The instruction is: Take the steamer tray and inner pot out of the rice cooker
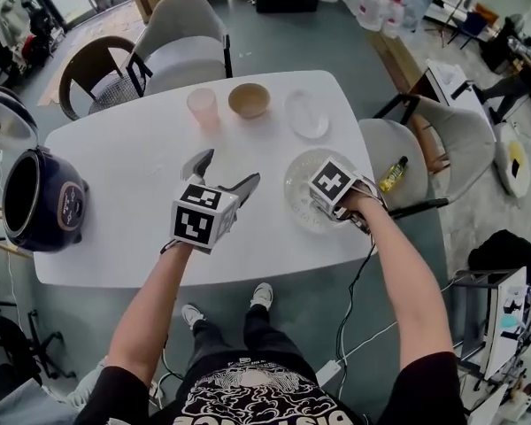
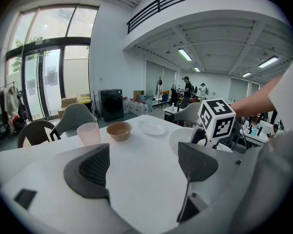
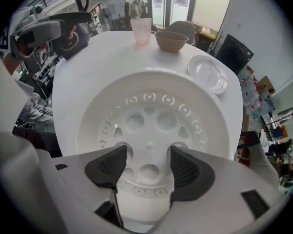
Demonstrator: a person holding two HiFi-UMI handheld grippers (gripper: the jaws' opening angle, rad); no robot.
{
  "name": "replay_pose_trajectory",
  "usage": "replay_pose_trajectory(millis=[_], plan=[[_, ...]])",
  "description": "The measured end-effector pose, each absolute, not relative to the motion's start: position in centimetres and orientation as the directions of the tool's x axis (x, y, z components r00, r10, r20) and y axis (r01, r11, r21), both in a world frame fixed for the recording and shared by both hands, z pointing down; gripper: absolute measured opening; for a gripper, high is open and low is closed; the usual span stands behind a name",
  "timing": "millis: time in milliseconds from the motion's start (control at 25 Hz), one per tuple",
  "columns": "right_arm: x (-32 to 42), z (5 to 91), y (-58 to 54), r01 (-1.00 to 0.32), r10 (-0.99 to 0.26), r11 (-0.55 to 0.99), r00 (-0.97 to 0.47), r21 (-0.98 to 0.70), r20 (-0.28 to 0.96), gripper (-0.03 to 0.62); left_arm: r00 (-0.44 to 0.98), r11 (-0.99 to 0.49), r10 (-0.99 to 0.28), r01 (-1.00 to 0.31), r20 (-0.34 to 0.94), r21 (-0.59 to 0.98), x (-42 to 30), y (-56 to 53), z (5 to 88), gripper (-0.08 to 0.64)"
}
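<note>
The white perforated steamer tray [image 1: 299,193] [image 3: 151,106] lies on the white table [image 1: 133,175], right of centre. My right gripper [image 1: 334,193] [image 3: 147,167] points straight down into the tray by its near rim. Its jaws stand apart and the holed floor shows between the pads; I see no pad pressing on anything. The dark rice cooker [image 1: 40,206] stands at the table's left edge with its lid [image 1: 4,118] up. Its inside looks dark, and I cannot make out the inner pot. My left gripper [image 1: 227,171] [image 2: 144,162] hangs open and empty over mid-table.
A pink cup [image 1: 202,106] [image 2: 89,133], a tan bowl [image 1: 249,100] [image 2: 119,130] and a clear plate [image 1: 307,115] [image 2: 152,127] line the far edge. Chairs [image 1: 181,47] surround the table; an oil bottle [image 1: 392,173] lies on the right one. People work far behind.
</note>
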State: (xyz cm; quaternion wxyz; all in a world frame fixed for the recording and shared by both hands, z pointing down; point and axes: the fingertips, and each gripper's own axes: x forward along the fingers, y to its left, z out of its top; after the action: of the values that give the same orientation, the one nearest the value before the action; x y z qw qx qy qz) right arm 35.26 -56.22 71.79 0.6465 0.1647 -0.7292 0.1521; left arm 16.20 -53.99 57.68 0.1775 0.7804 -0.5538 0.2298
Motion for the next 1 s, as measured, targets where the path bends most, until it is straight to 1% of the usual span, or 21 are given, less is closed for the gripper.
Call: replay_pose_trajectory(millis=[200,360,560,760,880,1000], plan=[[34.7,69.9,-56.0,-0.421,-0.070,0.907,-0.130,0.008,0.989,0.296,0.251,-0.291,-0.802,-0.957,0.542,0.012,14.6,-52.8,56.2,0.426],[31.5,65.5,-56.3,-0.391,-0.131,0.919,-0.208,0.041,0.969,0.296,0.208,-0.247,-0.833,-0.969,0.513,-0.007,12.1,-51.8,53.9,0.426],[25.5,57.8,-56.2,-0.362,-0.207,0.930,-0.361,0.068,0.909,0.296,0.122,-0.151,-0.877,-0.988,0.464,-0.026,7.1,-49.6,49.6,0.426],[18.6,50.5,-55.1,-0.314,-0.269,0.943,-0.512,0.114,0.816,0.296,0.009,-0.032,-0.907,-0.998,0.420,-0.047,1.2,-45.7,45.4,0.426],[13.7,46.7,-53.5,-0.278,-0.280,0.951,-0.597,0.133,0.752,0.296,-0.064,0.048,-0.916,-0.998,0.396,-0.050,-3.1,-42.4,43.2,0.426],[8.6,43.4,-51.4,-0.231,-0.259,0.964,-0.681,0.135,0.685,0.296,-0.147,0.135,-0.919,-0.989,0.367,-0.058,-7.4,-38.7,41.0,0.426]])
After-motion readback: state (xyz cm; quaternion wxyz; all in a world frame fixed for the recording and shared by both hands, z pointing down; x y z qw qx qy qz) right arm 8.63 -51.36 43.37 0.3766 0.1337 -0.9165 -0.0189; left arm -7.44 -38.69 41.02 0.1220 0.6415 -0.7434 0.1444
